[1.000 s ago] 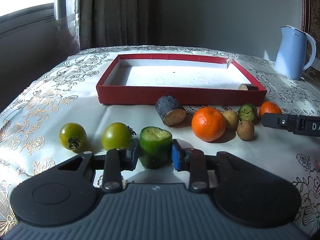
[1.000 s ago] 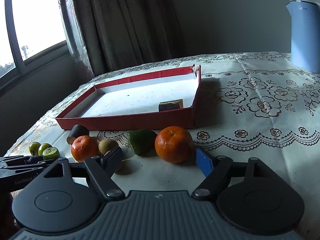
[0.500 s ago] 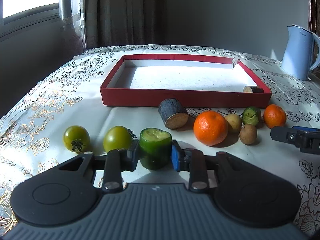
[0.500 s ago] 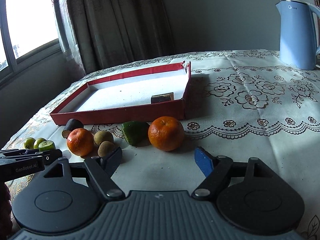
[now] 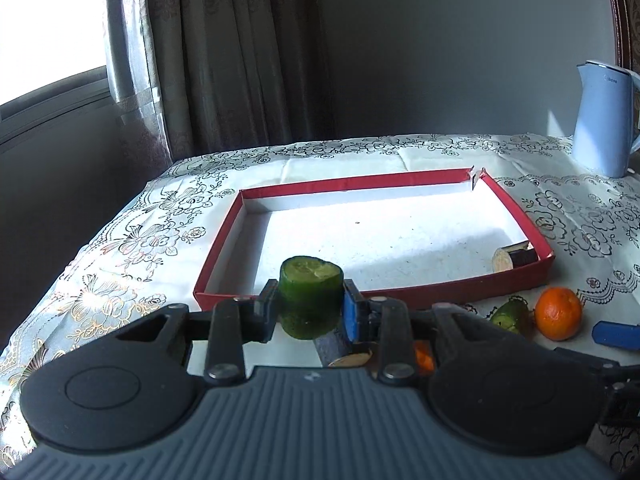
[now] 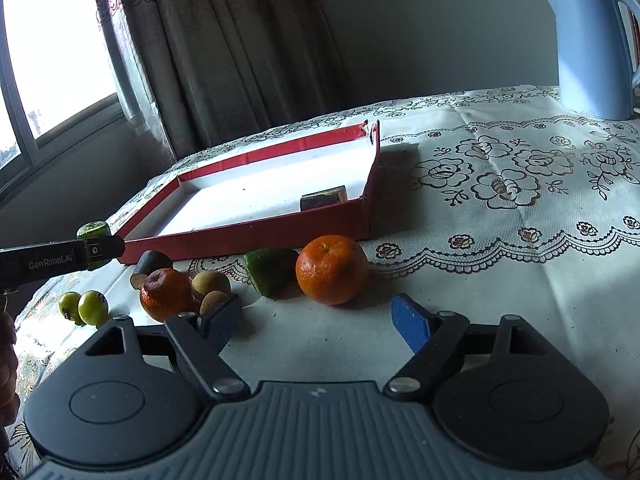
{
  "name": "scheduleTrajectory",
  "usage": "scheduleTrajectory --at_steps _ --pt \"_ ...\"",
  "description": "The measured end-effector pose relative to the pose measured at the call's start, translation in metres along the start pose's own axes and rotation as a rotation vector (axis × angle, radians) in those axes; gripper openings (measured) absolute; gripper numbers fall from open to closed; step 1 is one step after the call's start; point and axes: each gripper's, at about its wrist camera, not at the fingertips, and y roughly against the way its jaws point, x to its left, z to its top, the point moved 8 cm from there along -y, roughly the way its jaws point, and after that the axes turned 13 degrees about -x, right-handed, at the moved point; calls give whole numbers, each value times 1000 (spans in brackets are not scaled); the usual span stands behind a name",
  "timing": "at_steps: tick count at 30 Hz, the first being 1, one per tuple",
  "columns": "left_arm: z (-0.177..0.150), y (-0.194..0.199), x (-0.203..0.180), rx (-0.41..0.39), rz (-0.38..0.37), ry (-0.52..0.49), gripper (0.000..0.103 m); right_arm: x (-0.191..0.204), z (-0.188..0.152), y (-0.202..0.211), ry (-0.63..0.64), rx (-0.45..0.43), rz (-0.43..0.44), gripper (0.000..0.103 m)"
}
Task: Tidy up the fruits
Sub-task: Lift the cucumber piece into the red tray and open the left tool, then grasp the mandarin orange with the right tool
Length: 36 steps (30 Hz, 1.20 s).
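The left gripper (image 5: 310, 310) clamps 1 stubby, rough-skinned cucumber chunk (image 5: 311, 300); the right gripper (image 6: 318, 320) has just been widening its jaws, empty, behind 2 dimpled oranges (image 6: 332, 269).

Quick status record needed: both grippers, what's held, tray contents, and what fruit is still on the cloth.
left gripper: shut on cucumber piece, lifted in front of the red tray
right gripper: open, jaws have just been opening, nothing between them, aimed at the big orange
tray contents: one dark cut piece in the near right corner
on cloth: big orange, second orange, green chunk, two brown fruits, dark log piece, two green tomatoes
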Motion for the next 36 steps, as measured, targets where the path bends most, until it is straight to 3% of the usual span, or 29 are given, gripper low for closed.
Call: scheduleTrajectory --at_steps 9,17,18,20,21,22,24,28,32,36 --pt "6 -79 1 71 22 14 29 -2 1 -1 -26 -2 16 86" --pt "-14 -104 2 120 30 22 31 -1 1 -3 -32 2 30 91" --pt "-15 -105 2 121 38 20 37 -1 1 -4 -33 3 31 91" --pt "-17 -104 4 114 57 13 61 -1 2 -4 -36 3 32 91" --pt "-16 -101 5 103 66 10 78 -1 2 -4 -38 2 33 91" --pt "-15 -96 6 83 73 2 84 -1 2 -4 -39 2 33 91" --pt "-9 -83 7 52 74 -20 86 -1 2 -4 -42 1 35 91" --pt "-1 -39 15 -12 36 18 103 -2 3 -5 -48 -1 37 91" --pt "-12 8 20 -27 -21 23 103 -2 3 -4 -53 -2 38 91" --pt "-35 36 27 -16 -31 30 103 -2 3 -4 -53 -2 38 91"
